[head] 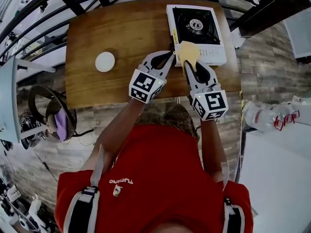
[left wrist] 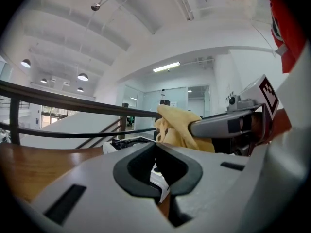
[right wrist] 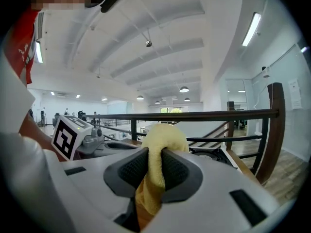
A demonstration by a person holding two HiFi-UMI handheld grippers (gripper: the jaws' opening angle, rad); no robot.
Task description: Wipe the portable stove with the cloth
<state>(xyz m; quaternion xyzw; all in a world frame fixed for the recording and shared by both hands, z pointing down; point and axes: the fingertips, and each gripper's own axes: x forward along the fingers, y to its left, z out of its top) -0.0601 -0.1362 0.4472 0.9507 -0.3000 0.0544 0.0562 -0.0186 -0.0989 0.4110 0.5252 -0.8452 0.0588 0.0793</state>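
Left tool point(head: 171, 54) was closed with nothing between its jaws; in the left gripper view the dark pads point(left wrist: 146, 171) met edge to edge. It lay low over the wooden counter point(head: 126, 33), pointing toward the near left corner of the portable stove point(head: 214, 57), tip just beside that corner. Contact with the stove could not be judged. A white round disc point(head: 105, 61) sat on the counter well to the left of this tool.

Yellow cloth point(head: 189, 52) was next to the right, bunched into a lump directly beside the left tool's tip. In the head view it overlapped the stove's near edge, by the white front panel. Whether it rested on the stove or hung just above could not be told.

Right tool point(head: 187, 64) was clamped on the cloth: the right gripper view showed a fold pinched between both pads, the rest bulging above the jaws and trailing below.

Stove stood at the counter's far right corner, black burner top facing up, with a railing point(right wrist: 194, 115) behind it
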